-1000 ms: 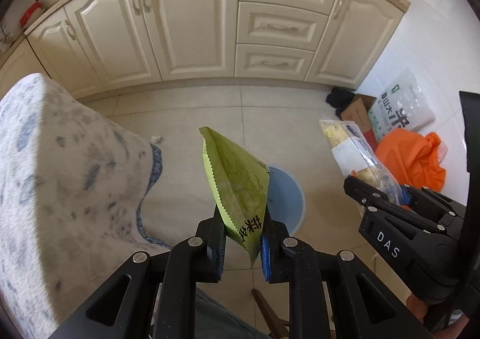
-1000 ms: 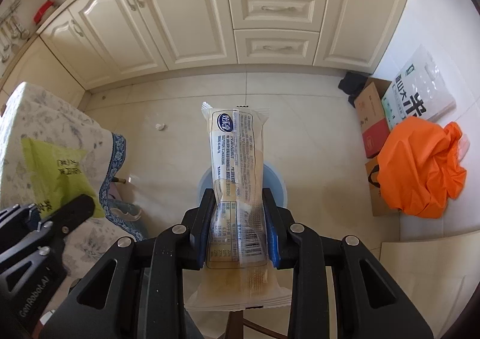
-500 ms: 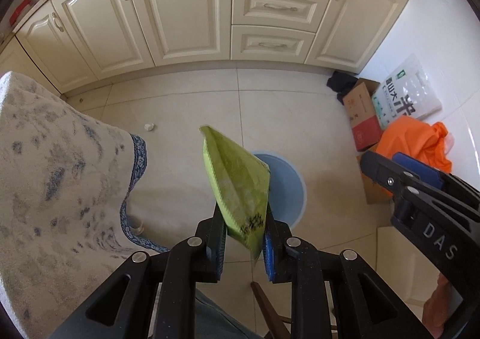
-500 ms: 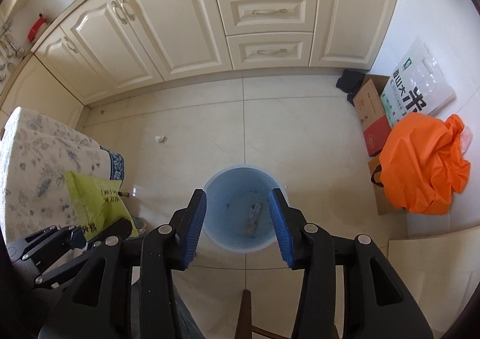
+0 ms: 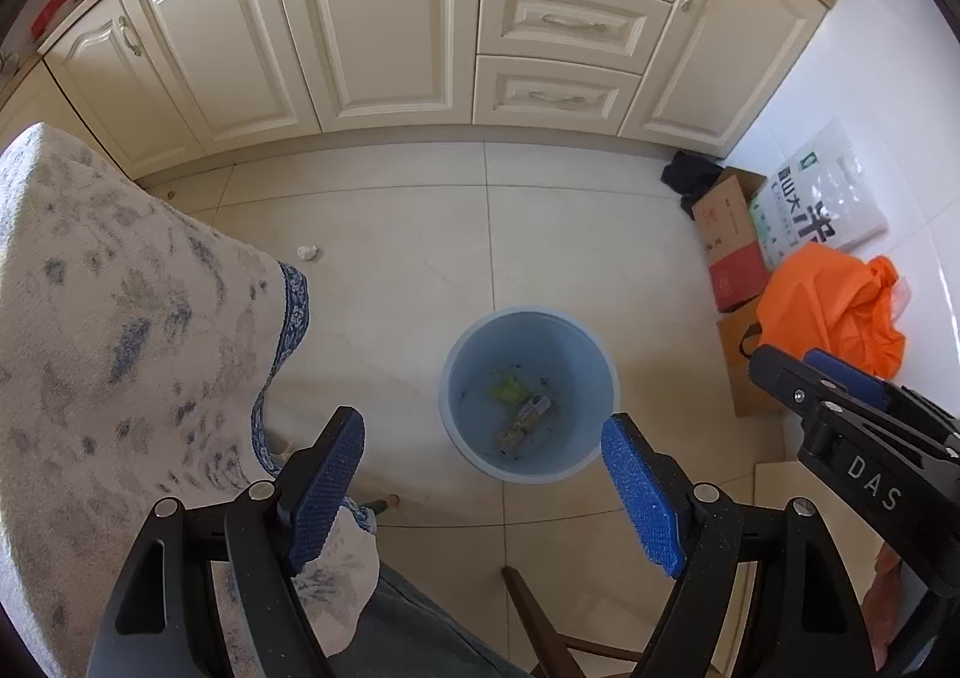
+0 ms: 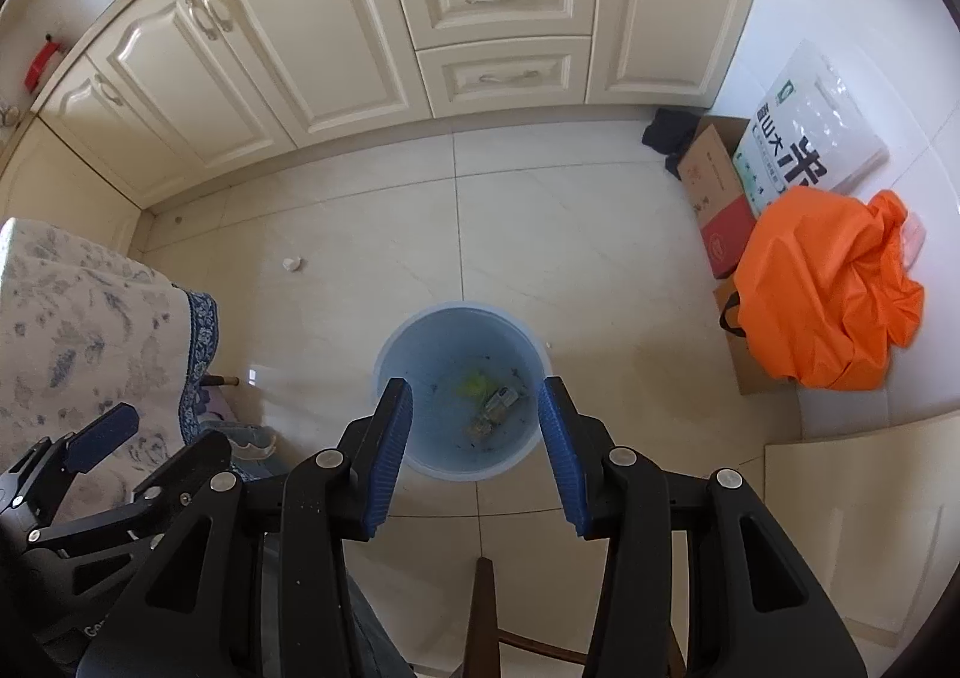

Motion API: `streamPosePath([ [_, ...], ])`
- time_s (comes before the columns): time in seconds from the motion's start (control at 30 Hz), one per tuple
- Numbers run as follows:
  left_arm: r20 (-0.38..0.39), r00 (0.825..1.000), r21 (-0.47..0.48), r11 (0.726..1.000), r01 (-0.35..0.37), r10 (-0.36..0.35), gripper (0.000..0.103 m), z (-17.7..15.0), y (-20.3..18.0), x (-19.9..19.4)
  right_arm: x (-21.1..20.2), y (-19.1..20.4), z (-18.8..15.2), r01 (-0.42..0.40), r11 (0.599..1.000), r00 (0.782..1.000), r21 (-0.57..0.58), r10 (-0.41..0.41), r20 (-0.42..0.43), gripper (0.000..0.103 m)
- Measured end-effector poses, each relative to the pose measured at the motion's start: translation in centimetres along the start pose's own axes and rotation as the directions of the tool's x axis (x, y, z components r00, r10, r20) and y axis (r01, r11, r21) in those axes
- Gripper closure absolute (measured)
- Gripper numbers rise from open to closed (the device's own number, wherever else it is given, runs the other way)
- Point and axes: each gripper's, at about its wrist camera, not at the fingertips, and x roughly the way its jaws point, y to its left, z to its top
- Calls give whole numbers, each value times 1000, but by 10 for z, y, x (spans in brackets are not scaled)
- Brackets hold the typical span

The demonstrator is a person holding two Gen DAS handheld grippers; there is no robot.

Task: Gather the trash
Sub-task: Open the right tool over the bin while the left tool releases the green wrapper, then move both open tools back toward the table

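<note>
Now both claws released, empty: left gripper (image 5: 483, 480), right gripper (image 6: 475, 447) above blue bin (image 5: 456, 354). Crumpled paper scrap (image 5: 308, 252) on floor, forward-left; left gripper nearer.

Bin (image 5: 528, 330) on floor before cabinets (image 5: 384, 12), wrappers (image 5: 521, 408) inside, table (image 5: 108, 318) left, bags (image 5: 834, 306) right.

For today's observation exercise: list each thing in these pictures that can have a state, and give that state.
Left gripper: open, empty.
Right gripper: open, empty.
Bin: upright, uncovered, wrappers inside.
Green wrapper: in bin.
Clear wrapper: in bin.
Cabinet doors: shut.
Drawers: shut.
</note>
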Motion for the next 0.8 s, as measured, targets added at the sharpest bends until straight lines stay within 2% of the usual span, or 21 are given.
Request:
streamPosePath([
  [0.17, 23, 1000, -1, 1000, -4, 4, 26, -9, 1, -18, -8, 0, -7, 1, 1000, 1000, -7, -1, 7, 58],
  [0.4, 73, 997, -22, 1000, -15, 17, 26, -27, 5, -53, -32, 8, -13, 6, 999, 998, -32, -4, 57, 58],
  [0.57, 133, 991, -47, 999, -22, 28, 25, -46, 11, -86, -62, 16, -19, -21, 998, 990, -61, 29, 138, 58],
  [0.73, 188, 981, -82, 996, -27, 42, 24, -73, 23, -122, -93, 31, -24, -5, 998, 972, -70, 21, 233, 58],
  [0.8, 215, 975, -97, 995, -24, 44, 22, -85, 29, -137, -105, 37, -26, -32, 996, 966, -83, 52, 255, 45],
])
